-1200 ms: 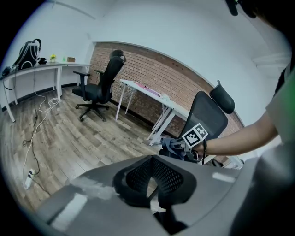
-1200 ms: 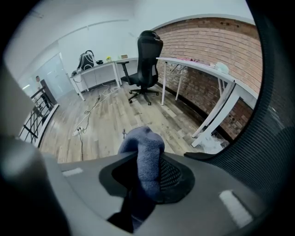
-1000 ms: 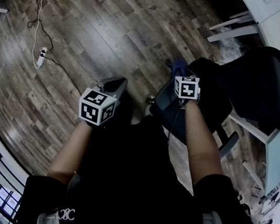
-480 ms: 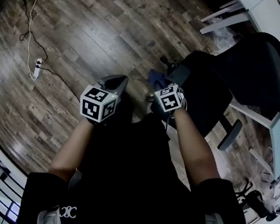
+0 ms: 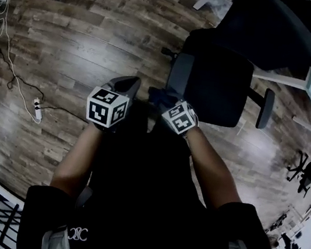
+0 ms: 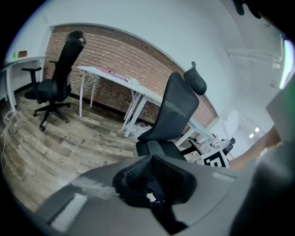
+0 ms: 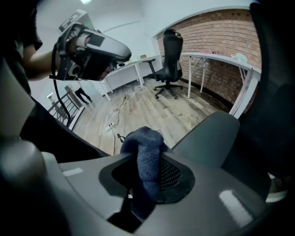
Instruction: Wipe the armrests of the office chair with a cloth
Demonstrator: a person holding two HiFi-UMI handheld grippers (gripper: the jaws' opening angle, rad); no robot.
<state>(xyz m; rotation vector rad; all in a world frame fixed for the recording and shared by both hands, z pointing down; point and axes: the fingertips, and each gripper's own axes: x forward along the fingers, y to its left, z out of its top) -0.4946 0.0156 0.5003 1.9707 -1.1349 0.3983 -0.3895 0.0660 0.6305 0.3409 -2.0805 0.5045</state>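
Blue cloth (image 7: pixel 144 143) pinched in right tool (image 7: pixel 144 177), left tool (image 6: pixel 153 184) pressed together, empty

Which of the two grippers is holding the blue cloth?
The right gripper: the blue cloth is clamped between its jaws. The left gripper is shut on nothing.

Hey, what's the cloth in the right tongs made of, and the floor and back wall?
Cloth: soft dark-blue nubby pile, likely microfibre or terry.
Floor: wood-grain planks with a slight sheen; real wood or laminate, can't tell.
Wall: matte red brick with visible mortar lines.
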